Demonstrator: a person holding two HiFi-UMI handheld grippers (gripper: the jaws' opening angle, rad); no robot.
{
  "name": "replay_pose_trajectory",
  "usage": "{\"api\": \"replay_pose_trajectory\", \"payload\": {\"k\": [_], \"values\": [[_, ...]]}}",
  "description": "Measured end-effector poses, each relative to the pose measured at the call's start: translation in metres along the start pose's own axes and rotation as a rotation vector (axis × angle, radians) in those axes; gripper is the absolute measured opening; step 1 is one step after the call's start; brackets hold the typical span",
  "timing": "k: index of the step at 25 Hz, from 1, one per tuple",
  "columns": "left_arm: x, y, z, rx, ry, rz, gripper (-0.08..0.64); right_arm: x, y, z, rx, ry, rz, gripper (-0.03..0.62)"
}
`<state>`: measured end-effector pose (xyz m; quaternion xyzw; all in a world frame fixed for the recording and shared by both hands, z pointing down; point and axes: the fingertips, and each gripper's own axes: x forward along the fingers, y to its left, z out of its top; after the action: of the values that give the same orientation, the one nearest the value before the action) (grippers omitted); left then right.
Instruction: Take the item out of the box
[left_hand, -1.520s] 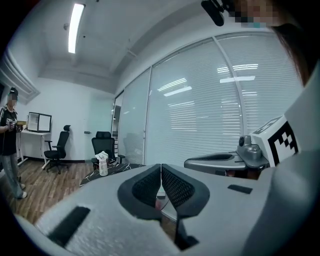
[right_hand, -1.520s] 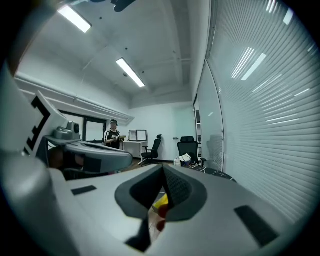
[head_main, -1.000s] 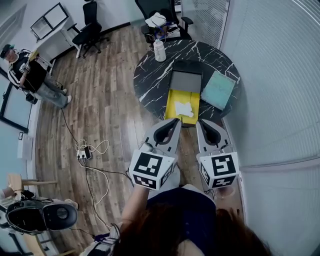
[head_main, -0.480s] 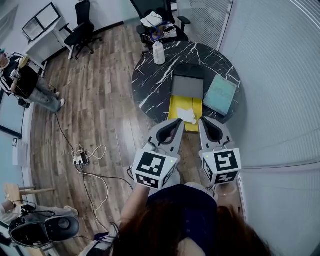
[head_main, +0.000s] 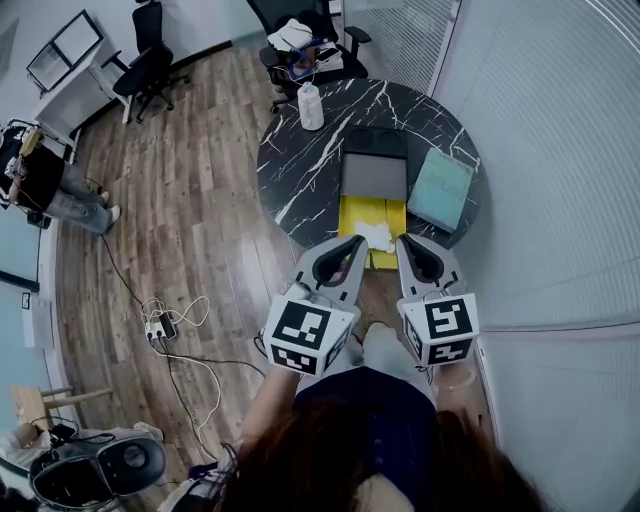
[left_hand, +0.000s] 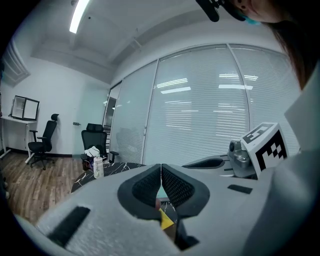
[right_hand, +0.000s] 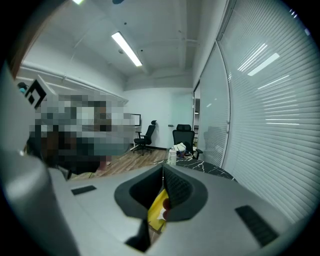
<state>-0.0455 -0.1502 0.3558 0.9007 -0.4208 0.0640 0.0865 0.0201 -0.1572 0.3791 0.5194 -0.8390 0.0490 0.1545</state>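
On the round black marble table (head_main: 300, 170) an open box (head_main: 372, 216) shows a yellow inside, with a grey panel (head_main: 374, 176) behind it. A crumpled white item (head_main: 378, 237) lies in the yellow part at its near end. My left gripper (head_main: 356, 243) is shut and empty, its tip just left of the box's near edge. Held beside it, my right gripper (head_main: 408, 243) is likewise shut on nothing, its tip just right of the white item. A sliver of yellow box (right_hand: 157, 207) shows under the shut jaws in the right gripper view, and another (left_hand: 165, 220) in the left gripper view.
A teal pad (head_main: 440, 187) lies right of the box. A white bottle (head_main: 311, 105) stands at the table's far edge, with office chairs (head_main: 300, 40) behind. A glass wall with blinds (head_main: 560, 150) runs along the right. Cables (head_main: 165, 320) lie on the wood floor; a person (head_main: 40, 175) stands far left.
Both grippers have come a little closer to the box's near edge, still shut. The person at the left has slid toward the view's edge.
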Motion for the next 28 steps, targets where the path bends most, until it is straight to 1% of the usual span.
{"api": "replay_pose_trajectory", "payload": {"k": [7,12,19,28], "values": [[0.017,0.014,-0.003,-0.016,0.003,0.017,0.028,0.024,-0.019,-0.02,-0.036,0.064,0.001,0.026],[0.03,0.026,0.002,-0.029,0.0,0.039,0.028,0.043,-0.025,-0.029,-0.062,0.101,0.026,0.026],[0.054,0.036,0.006,-0.036,0.007,0.047,0.028,0.072,-0.026,-0.04,-0.1,0.156,0.096,0.027],[0.079,0.055,0.006,-0.043,0.017,0.069,0.028,0.105,-0.023,-0.07,-0.154,0.235,0.189,0.028]]}}
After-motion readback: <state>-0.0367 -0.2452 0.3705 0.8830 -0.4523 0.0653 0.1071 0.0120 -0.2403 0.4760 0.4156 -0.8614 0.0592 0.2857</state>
